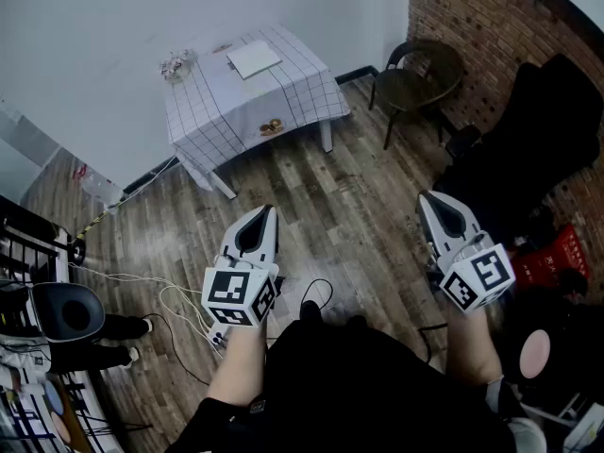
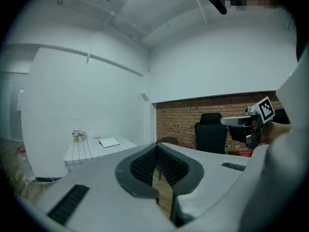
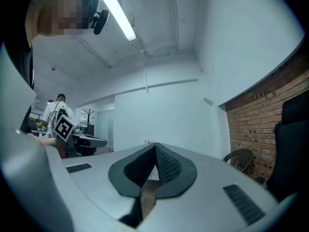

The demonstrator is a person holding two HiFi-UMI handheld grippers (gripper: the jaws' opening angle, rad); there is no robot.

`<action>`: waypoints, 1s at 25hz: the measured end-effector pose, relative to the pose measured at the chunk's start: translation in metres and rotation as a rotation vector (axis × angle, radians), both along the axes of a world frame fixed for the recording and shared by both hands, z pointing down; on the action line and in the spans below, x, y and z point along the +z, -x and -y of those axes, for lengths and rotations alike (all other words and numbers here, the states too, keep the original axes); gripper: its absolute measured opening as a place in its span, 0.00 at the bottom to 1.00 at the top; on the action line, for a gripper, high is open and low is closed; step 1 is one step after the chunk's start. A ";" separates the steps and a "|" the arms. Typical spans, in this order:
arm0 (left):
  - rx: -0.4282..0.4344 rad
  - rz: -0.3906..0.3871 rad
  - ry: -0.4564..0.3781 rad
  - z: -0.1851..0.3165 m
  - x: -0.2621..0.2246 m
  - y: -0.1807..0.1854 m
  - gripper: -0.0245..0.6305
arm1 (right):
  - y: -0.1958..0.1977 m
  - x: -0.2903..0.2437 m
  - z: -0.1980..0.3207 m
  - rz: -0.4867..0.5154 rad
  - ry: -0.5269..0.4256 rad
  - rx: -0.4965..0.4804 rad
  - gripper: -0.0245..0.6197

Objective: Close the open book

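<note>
A pot (image 1: 176,65) of flowers stands on the checked table's (image 1: 212,111) wall-side corner. The book (image 1: 253,59) lies flat farther along, its long side following that edge. The 2 grippers, left gripper (image 1: 268,212) and right gripper (image 1: 426,198), are closed and empty, well apart from the table.

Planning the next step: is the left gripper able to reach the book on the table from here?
Probably not: the book lies on the far table, across open floor from the left gripper.
</note>
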State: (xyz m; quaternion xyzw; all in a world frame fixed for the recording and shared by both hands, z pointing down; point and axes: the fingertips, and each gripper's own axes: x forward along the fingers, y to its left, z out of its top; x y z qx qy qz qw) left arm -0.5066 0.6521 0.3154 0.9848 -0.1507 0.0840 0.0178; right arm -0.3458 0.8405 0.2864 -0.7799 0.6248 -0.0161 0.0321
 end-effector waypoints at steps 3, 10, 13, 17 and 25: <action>0.004 -0.001 0.003 -0.001 -0.001 -0.003 0.05 | -0.001 0.001 -0.003 0.001 0.005 0.000 0.03; 0.008 -0.003 0.024 -0.008 0.004 -0.002 0.05 | -0.003 0.011 -0.013 0.027 0.013 0.008 0.03; 0.007 -0.014 0.048 -0.004 0.004 0.000 0.05 | -0.003 0.014 -0.007 0.045 0.018 -0.003 0.03; 0.007 -0.008 0.070 0.011 0.013 -0.004 0.05 | -0.006 0.024 0.008 0.082 0.026 -0.021 0.03; 0.008 -0.023 0.140 0.096 0.049 -0.056 0.05 | -0.050 0.058 0.070 0.135 0.083 -0.010 0.03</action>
